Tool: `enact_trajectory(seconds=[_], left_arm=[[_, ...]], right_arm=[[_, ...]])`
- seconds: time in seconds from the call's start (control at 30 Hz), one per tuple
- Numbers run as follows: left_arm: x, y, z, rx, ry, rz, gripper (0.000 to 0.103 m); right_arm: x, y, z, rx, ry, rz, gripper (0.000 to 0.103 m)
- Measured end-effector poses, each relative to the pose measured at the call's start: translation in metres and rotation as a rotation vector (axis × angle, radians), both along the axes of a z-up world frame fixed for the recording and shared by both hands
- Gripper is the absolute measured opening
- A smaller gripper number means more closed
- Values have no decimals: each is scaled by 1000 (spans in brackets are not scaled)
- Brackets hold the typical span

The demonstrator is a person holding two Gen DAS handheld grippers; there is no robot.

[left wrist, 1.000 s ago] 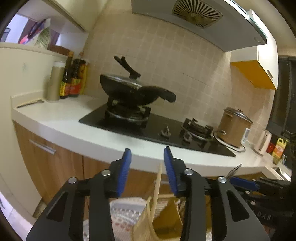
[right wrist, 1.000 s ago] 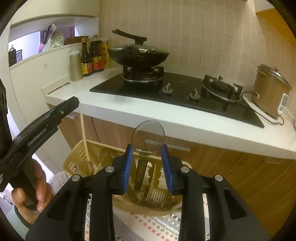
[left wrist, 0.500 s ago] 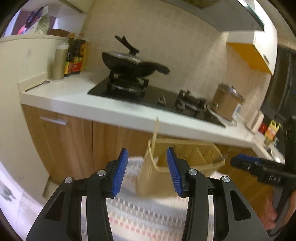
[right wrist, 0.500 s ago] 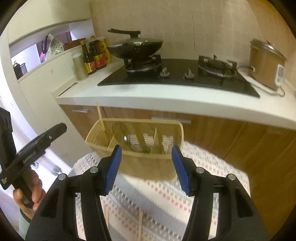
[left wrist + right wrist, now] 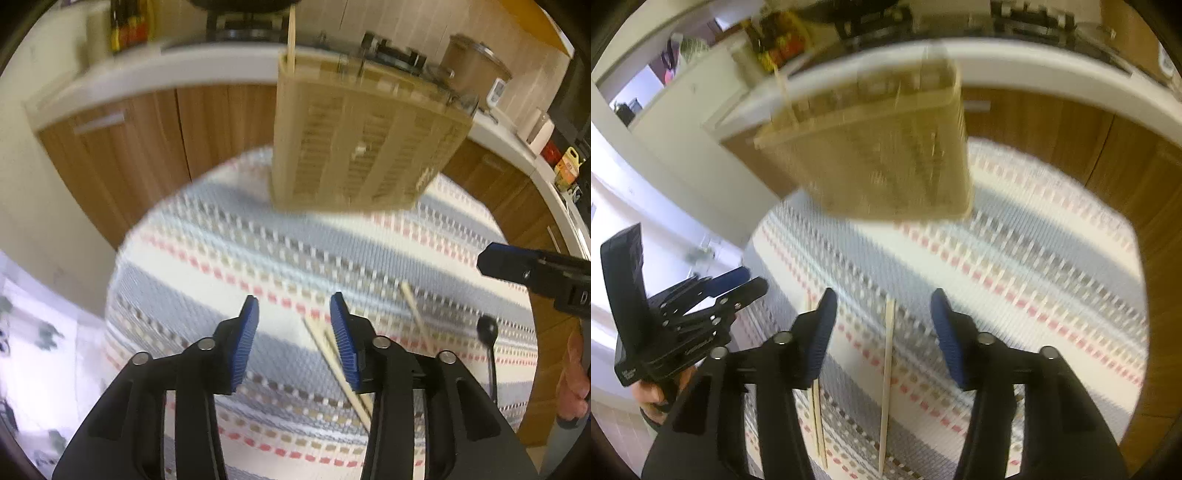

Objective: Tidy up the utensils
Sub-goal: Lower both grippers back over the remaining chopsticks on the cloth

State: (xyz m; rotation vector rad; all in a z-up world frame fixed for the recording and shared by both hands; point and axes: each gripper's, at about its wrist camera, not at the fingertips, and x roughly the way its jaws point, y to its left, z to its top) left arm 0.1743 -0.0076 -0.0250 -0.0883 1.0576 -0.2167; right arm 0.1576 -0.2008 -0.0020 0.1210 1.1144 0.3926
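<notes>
Left wrist view: left tool [image 5: 294, 306] nearest, pads apart, nothing between them, over a round striped cloth [image 5: 236, 258]. Two pale wooden chopsticks lie on the cloth just past the right pad: one pair-like stick [image 5: 325, 343] running under the pad, one single chopstick [image 5: 415, 310] further right. One black spoon [image 5: 487, 332] lies near the cloth's right edge. Right tool [image 5: 517, 264] enters from the right, above the spoon. Beyond, one beige slotted basket [image 5: 362, 147] sits at the cloth's far edge, blurred, with one chopstick [image 5: 291, 33] standing up out of its left corner. Wooden cabinets [image 5: 147, 129] behind; white worktop [image 5: 147, 74] above them with one brown cooker [image 5: 476, 62] and some bottles [image 5: 127, 29].

Right wrist view: right tool [image 5: 884, 308] nearest, pads wide apart, empty. Two chopsticks [image 5: 888, 369] lie flat on the cloth below it, roughly parallel. Left tool [image 5: 727, 284] at left, pads apart. Basket [image 5: 886, 158] beyond, blurred; contents cannot be made out.
</notes>
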Motion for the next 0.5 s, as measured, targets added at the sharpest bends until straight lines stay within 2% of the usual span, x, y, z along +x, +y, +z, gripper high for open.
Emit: enact_trajectory(seconds=[0.23,0.33,0.5], left_arm=[[-11,-1,-35,-15,69,8,32],[-18,-6,-40,-1,59,6,31],[-30,-23,-45,89,8,3,28]], right_arm=[[-14,11,-37,-3,27,19,32],[-18,17,-46,-6,17,24,30],[-23,24,-55,-26,-7,25,27]])
